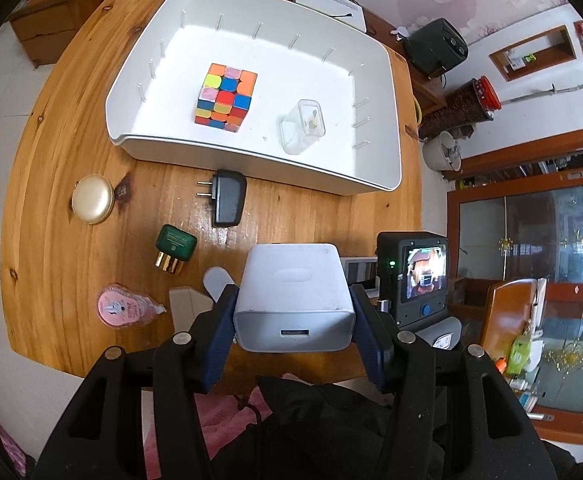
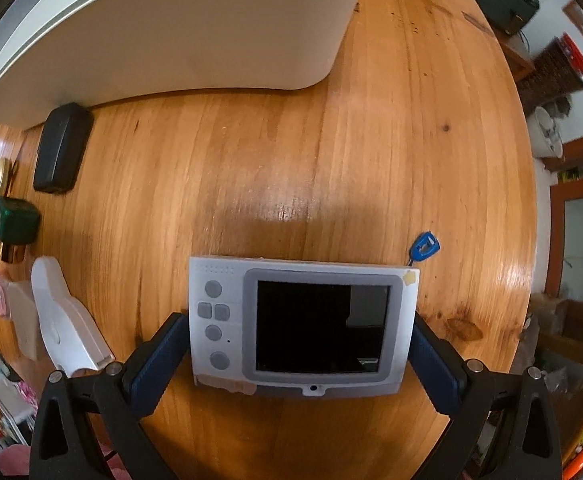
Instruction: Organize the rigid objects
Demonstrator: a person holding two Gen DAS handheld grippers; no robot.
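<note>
My left gripper (image 1: 294, 292) is shut on a white charger block (image 1: 293, 280) and holds it above the near edge of the wooden table (image 1: 71, 140). Beyond it stands a white tray (image 1: 231, 156) holding a colour cube (image 1: 225, 98) and a small clear lidded box (image 1: 303, 126). In the right wrist view, my right gripper (image 2: 297, 320) points straight down, open. A grey handheld device with a dark screen (image 2: 303, 324) lies flat on the table between its blue pads (image 2: 159, 356), which sit close beside its short ends.
Loose on the table are a black plug adapter (image 1: 229, 198), a green bottle with a gold cap (image 1: 175, 246), a round cream compact (image 1: 92, 199), a pink tape dispenser (image 1: 121, 310), a white curved item (image 2: 67, 328) and a blue key (image 2: 423, 248). The tray's wall (image 2: 191, 40) lies just beyond.
</note>
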